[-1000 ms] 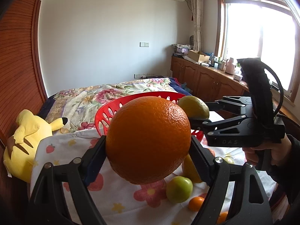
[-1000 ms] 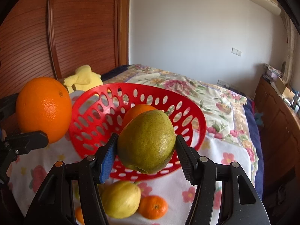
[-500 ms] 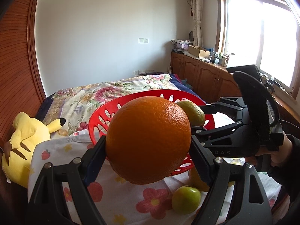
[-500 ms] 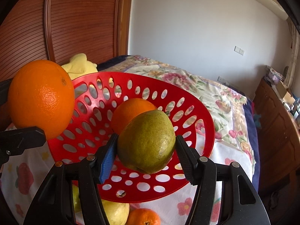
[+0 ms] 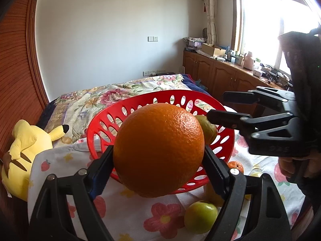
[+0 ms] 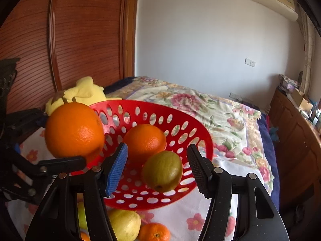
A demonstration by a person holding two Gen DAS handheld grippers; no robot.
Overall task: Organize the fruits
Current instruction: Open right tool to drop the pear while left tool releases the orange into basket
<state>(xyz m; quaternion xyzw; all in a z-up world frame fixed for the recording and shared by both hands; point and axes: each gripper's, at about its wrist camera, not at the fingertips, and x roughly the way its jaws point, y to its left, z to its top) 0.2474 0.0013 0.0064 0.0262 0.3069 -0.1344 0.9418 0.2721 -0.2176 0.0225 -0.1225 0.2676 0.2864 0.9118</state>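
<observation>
A red perforated basket (image 5: 100, 120) stands on a floral cloth on the bed. My left gripper (image 5: 158, 154) is shut on a large orange (image 5: 158, 140) and holds it just in front of the basket's near rim. My right gripper (image 6: 157, 147) hangs open over the basket (image 6: 198, 136). A green-brown fruit (image 6: 162, 170) lies inside it below the spread pads, touching neither one. A second orange (image 6: 144, 138) rests in the basket behind that fruit. In the right wrist view the held orange (image 6: 74, 129) shows at the basket's left edge.
Loose fruit lies on the cloth in front of the basket: a green apple (image 5: 200, 217), a mandarin (image 5: 236, 165), a yellow pear (image 6: 124, 223) and another mandarin (image 6: 154, 232). A yellow plush toy (image 5: 26, 146) sits at the left by the wooden wardrobe. Wooden cabinets line the right wall.
The right gripper's jaws have spread and the green-brown fruit has left them; it now lies in the basket. The left gripper with the orange has come closer to the basket.
</observation>
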